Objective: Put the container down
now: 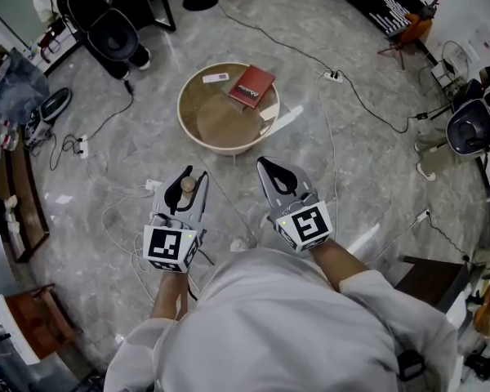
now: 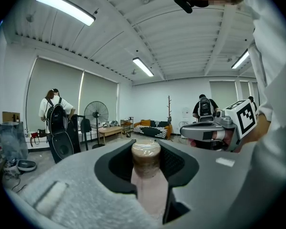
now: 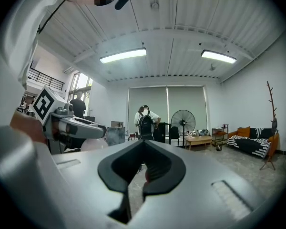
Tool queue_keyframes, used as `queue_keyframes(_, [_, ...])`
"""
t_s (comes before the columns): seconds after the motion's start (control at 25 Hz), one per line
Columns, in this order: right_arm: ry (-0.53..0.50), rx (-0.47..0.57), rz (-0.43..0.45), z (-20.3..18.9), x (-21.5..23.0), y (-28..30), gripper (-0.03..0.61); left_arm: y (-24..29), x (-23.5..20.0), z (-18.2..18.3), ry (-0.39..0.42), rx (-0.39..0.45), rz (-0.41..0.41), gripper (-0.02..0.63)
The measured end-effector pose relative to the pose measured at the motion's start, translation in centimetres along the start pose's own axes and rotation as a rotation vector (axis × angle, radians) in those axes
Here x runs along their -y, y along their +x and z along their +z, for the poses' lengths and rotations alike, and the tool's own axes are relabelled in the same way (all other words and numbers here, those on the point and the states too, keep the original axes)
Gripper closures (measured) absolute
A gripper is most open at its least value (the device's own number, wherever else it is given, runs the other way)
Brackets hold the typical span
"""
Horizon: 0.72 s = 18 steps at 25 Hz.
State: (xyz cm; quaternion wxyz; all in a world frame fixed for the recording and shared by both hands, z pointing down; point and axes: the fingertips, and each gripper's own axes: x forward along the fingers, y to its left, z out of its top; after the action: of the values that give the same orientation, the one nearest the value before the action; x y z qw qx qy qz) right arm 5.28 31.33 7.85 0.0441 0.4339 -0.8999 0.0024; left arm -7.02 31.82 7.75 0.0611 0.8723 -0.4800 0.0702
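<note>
A small pale container with a brownish lid [image 1: 188, 184] stands upright between the jaws of my left gripper [image 1: 186, 188], which is shut on it. In the left gripper view the container [image 2: 146, 162] fills the gap between the two grey fingers [image 2: 105, 168], and its lid pokes above them. My right gripper [image 1: 269, 170] is held beside it at about the same height, shut with nothing in it. In the right gripper view its tips [image 3: 144, 142] meet. Both grippers hang over the marble floor, short of the round table [image 1: 184, 114].
On the round table lie a red book [image 1: 251, 86] and a white card [image 1: 216, 77]. Cables and a power strip [image 1: 332, 76] run across the floor. A black speaker [image 1: 114, 33] stands at the back left and an office chair [image 1: 472, 127] at the right. People stand farther off in the room.
</note>
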Motion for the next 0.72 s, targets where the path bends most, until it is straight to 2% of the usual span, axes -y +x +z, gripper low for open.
queue_keyframes(0.32, [-0.002,-0.025,-0.002,-2.4,4.2,5.4,0.577,6.1,-3.6,-1.3,-0.010,-0.015,-0.002,0.492])
queue_keyframes(0.72, [0.012,-0.054,0.044,-5.3,13.5,15.3,0.577,18.1,-8.7,-1.7,-0.004,-0.013,0.017,0.492])
